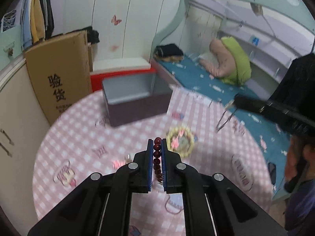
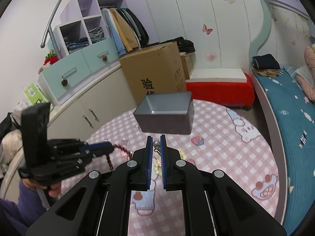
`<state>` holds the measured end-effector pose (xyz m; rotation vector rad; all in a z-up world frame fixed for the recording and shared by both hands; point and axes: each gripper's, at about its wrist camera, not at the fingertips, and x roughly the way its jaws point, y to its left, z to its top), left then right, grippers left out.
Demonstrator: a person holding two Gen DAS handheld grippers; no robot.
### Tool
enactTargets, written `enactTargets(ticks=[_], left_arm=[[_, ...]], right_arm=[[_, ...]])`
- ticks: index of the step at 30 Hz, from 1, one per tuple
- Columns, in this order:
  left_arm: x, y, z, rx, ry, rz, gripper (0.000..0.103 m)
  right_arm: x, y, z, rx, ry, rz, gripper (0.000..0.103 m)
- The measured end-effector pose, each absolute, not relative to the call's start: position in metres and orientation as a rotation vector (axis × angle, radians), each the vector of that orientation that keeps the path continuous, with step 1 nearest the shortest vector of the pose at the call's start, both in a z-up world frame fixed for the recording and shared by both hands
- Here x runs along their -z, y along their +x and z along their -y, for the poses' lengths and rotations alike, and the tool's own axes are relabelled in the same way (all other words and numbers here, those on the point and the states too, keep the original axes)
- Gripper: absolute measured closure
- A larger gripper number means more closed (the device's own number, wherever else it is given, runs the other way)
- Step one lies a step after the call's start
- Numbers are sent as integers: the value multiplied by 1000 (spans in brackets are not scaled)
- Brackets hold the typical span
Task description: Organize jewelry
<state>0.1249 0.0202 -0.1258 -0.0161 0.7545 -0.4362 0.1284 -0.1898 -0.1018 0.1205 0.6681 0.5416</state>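
Observation:
My left gripper (image 1: 157,140) is shut on a dark red bead bracelet (image 1: 157,157), held above the round table. In the right wrist view the left gripper (image 2: 110,147) shows at the left, with the red beads (image 2: 118,149) drooping from its tips. My right gripper (image 2: 156,137) is shut on a thin silver chain (image 2: 156,144) with a small metal ball. From the left wrist view the right gripper (image 1: 234,101) hangs that chain (image 1: 224,120) over the table. An open grey box (image 1: 133,98) (image 2: 165,112) stands at the far side. A pale yellow bead bracelet (image 1: 180,143) (image 2: 157,166) lies on the cloth.
A pink checked cloth (image 2: 216,147) covers the table. A small pink trinket (image 1: 118,163) lies near the left gripper. Behind the table stand a cardboard box (image 2: 157,74) and a red stool (image 2: 220,92). A bed with a teal blanket (image 2: 291,122) runs along the right.

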Motion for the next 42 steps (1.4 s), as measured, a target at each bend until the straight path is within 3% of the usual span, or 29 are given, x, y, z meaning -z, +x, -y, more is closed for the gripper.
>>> enactTargets(ticks=[17,32,42], left_arm=[[52,224,-38,500,-162,-600,97],[147,299,-22,411,-177,-861,97],[167,298,-22,393,-181,-892,95]], right_arm=[[59,237,151,-526,102,-583,95],[136,302,125,-488,124,-770,95],[160,300,129,-469,139,-815,93]])
